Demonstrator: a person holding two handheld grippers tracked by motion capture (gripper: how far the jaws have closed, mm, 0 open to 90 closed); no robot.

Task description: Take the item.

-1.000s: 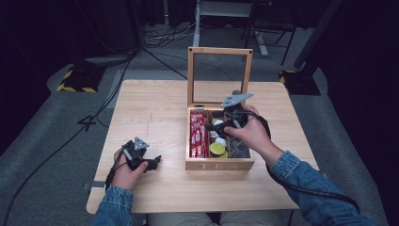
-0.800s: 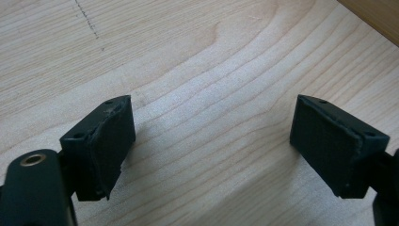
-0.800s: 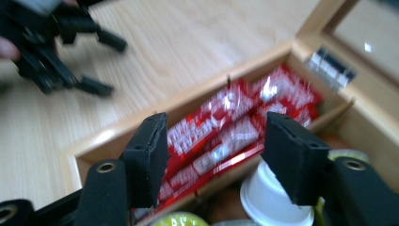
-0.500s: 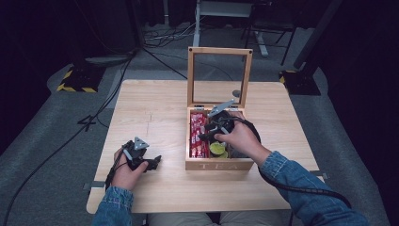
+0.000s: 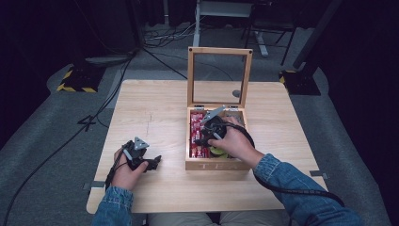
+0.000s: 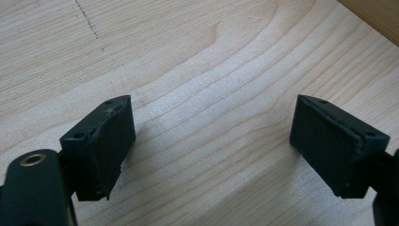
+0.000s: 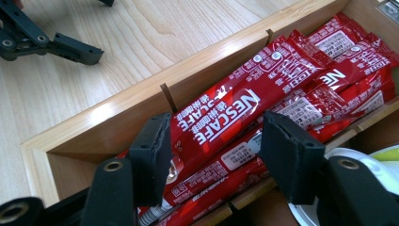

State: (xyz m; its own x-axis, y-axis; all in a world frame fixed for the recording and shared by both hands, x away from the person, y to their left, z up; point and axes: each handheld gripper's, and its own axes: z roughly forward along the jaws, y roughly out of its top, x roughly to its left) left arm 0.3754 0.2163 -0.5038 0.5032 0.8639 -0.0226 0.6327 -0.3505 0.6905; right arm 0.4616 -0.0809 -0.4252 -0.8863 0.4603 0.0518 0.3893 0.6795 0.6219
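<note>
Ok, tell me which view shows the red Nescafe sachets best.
The right gripper view: the red Nescafe sachets lie close up, lettering readable, between the open right gripper jaws. The high view shows them as a small red strip in the wooden box.

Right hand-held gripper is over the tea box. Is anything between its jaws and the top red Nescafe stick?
Nothing visible. The right hand-held gripper is open, its jaws either side of the top Nescafe stick in the wooden box. The glass lid stands upright behind, out of the way.

Red Nescafe sticks (image 7: 226, 117) heaped lengthwise in wooden box (image 5: 216, 165), apparently loose.
</note>
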